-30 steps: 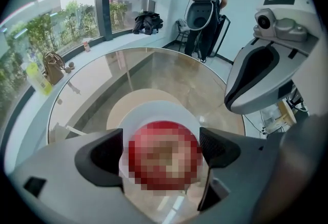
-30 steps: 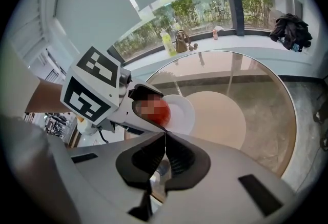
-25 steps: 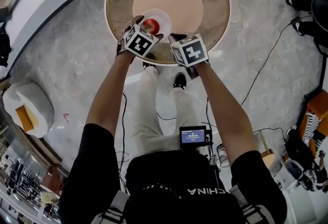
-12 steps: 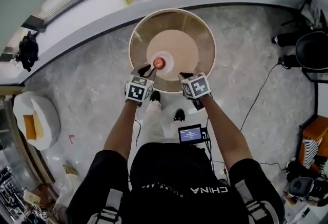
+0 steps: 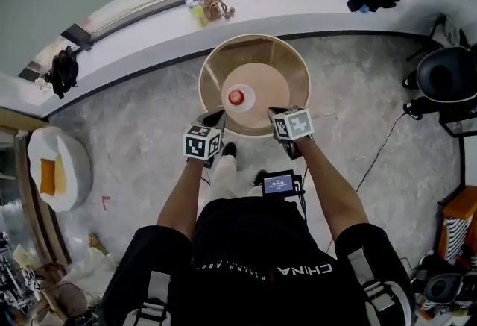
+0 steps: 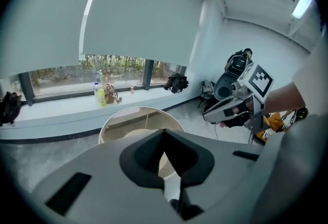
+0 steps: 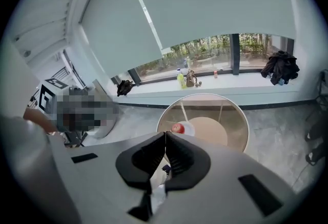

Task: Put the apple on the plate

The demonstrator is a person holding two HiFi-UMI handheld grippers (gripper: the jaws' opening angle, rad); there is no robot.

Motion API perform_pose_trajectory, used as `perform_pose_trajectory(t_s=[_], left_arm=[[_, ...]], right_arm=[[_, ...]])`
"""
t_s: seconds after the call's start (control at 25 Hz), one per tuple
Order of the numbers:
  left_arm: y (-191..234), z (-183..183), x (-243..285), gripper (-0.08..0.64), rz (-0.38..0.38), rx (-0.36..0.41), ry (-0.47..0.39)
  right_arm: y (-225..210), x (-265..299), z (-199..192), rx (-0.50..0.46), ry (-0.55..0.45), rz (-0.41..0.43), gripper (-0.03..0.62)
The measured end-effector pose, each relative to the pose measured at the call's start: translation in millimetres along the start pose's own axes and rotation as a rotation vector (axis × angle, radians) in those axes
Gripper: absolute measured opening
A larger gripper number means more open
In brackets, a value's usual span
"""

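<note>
Round table (image 5: 298,67) held the apple (image 5: 235,97) on its plate (image 5: 249,101), well ahead of the fingertips; L gripper (image 5: 217,120) had just closed empty, R gripper (image 5: 277,113) shut too; apple prob. firm, smooth, light, so grasp across widest middle.

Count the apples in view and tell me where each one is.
1. The apple sits on the white plate on the round table. Small windowsill items are too tiny to identify.

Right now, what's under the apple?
A small white plate sits under the apple, on the round table. Some of the plate shows beside the apple; the spot directly beneath it is covered.
</note>
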State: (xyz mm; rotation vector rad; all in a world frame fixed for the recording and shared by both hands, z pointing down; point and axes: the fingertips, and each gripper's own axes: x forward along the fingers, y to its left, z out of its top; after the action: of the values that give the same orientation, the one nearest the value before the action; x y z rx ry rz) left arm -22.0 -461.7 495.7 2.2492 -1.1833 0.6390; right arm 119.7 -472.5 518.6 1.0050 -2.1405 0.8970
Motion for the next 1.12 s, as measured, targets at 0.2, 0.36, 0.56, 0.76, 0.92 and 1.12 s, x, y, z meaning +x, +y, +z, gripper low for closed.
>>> perform_pose_trajectory(t_s=[0.2, 0.36, 0.56, 0.76, 0.92, 1.12], left_arm=[[-21, -57, -45, 0.017, -0.019, 0.005, 0.039], [-25, -89, -81, 0.017, -0.055, 0.022, 0.046], [-37, -114, -123, 0.017, -0.123, 0.057, 0.025], [-37, -183, -201, 0.017, -0.184, 0.03, -0.005], [-38, -236, -253, 0.017, -0.2, 0.064, 0.001], [-60, -293, -308, 0.017, -0.222, 0.078, 0.003]], right_arm=[[30, -11, -40, -0.022, 0.006, 0.006, 0.029], [64, -20, -74, -0.016, -0.005, -0.009, 0.029], [98, -34, -104, -0.01, -0.02, -0.068, 0.029], [177, -42, -166, -0.004, -0.036, -0.13, 0.029], [240, -56, -212, -0.014, -0.066, -0.159, 0.029], [304, -82, -268, -0.03, -0.11, -0.2, 0.029]])
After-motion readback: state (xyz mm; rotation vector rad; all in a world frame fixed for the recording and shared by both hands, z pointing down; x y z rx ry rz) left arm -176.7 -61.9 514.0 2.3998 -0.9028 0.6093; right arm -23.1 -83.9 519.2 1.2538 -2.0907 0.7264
